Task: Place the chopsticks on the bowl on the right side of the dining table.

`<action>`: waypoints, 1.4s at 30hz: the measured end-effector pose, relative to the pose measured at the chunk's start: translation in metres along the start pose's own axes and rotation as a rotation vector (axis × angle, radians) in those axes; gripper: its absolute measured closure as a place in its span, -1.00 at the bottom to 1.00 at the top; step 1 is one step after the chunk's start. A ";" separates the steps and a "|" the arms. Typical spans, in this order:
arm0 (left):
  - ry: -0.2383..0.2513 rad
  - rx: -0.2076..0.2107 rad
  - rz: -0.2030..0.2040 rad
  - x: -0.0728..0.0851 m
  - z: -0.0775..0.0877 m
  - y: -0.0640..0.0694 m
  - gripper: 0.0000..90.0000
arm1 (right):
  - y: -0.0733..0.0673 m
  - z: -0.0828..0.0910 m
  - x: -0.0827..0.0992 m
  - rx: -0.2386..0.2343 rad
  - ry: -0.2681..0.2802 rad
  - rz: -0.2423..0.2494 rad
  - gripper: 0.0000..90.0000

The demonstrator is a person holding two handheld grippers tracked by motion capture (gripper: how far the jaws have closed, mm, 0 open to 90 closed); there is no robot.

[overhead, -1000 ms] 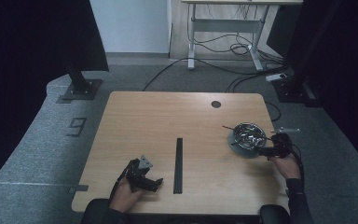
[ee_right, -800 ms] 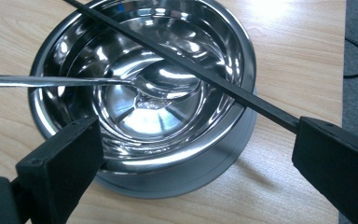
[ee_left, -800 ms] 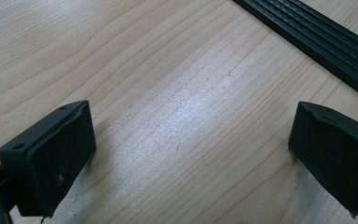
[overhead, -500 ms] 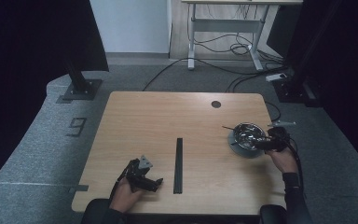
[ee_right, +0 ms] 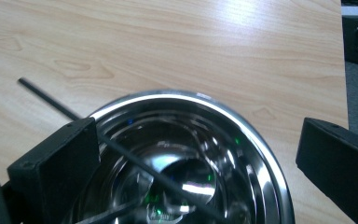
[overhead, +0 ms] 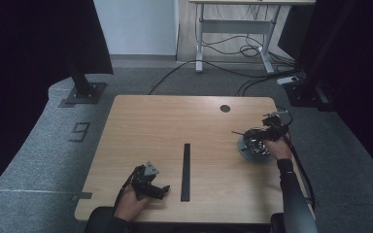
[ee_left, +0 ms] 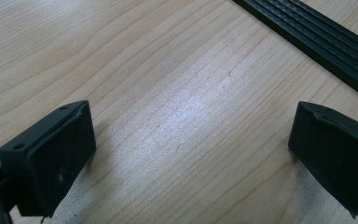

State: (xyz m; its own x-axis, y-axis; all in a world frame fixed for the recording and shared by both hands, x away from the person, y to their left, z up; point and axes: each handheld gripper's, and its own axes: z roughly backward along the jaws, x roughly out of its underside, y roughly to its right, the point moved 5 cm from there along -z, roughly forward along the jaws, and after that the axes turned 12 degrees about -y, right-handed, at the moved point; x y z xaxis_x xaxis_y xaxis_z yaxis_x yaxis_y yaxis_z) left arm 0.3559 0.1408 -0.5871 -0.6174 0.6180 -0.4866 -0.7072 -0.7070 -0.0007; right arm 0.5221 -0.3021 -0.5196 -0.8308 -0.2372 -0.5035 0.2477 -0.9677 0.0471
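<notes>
Right gripper (ee_right: 198,154), jaws wide, hovers over the shiny round steel bowl (ee_right: 177,100); next, likely grasping its thin black rod (ee_right: 46,95)

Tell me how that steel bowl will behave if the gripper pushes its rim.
The bowl looks thin and polished, so it probably slides easily on the smooth table. Its rounded wall suggests it may tip or rock. The thin rod leaning over its rim would likely shift or fall out.

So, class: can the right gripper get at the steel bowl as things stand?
Probably yes. The right gripper hangs open right above the bowl, its fingers apart wider than the near rim. A thin black rod leaning out of the bowl could get in the way.
</notes>
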 end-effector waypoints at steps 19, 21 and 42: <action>0.000 0.000 0.000 0.000 0.000 0.000 -0.99 | -0.008 -0.023 -0.008 0.040 -0.048 0.048 -1.00; -0.001 0.000 -0.001 0.000 0.000 0.000 -0.99 | -0.010 -0.023 -0.007 0.035 -0.046 0.057 -1.00; 0.000 0.000 0.000 0.000 0.000 0.000 -0.99 | 0.013 0.036 0.048 -0.008 0.053 0.027 -1.00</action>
State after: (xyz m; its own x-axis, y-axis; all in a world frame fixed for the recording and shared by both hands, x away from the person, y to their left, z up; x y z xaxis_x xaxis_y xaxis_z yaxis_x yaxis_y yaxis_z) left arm 0.3559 0.1407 -0.5871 -0.6175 0.6177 -0.4870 -0.7071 -0.7071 -0.0003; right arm 0.4675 -0.3293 -0.5123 -0.7962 -0.2586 -0.5470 0.2744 -0.9601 0.0544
